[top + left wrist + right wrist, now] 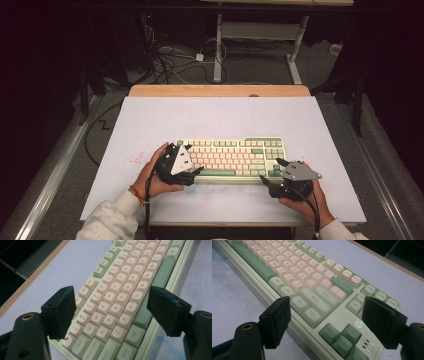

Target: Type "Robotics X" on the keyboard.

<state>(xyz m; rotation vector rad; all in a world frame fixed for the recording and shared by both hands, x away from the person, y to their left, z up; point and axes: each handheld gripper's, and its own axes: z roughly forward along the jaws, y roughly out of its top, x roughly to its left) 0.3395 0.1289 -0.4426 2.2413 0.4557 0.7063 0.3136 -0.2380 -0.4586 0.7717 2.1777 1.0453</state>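
Observation:
A pale green keyboard (230,159) with cream and green keys lies on the white table top, near its front edge. My left gripper (194,160) hovers over the keyboard's left end, and its jaws stand wide apart above the letter keys (117,302). In the left gripper view the left gripper (113,306) holds nothing, and the keyboard (140,272) runs away to the upper right. My right gripper (270,171) is at the keyboard's front right corner. In the right gripper view the right gripper (328,315) is open over the arrow keys (339,337), with nothing between its pads.
The white table top (215,117) has a wooden strip (220,90) along its far edge. Faint red specks (134,160) mark the surface left of the keyboard. Cables (170,62) and the legs of another table (218,50) are on the floor beyond.

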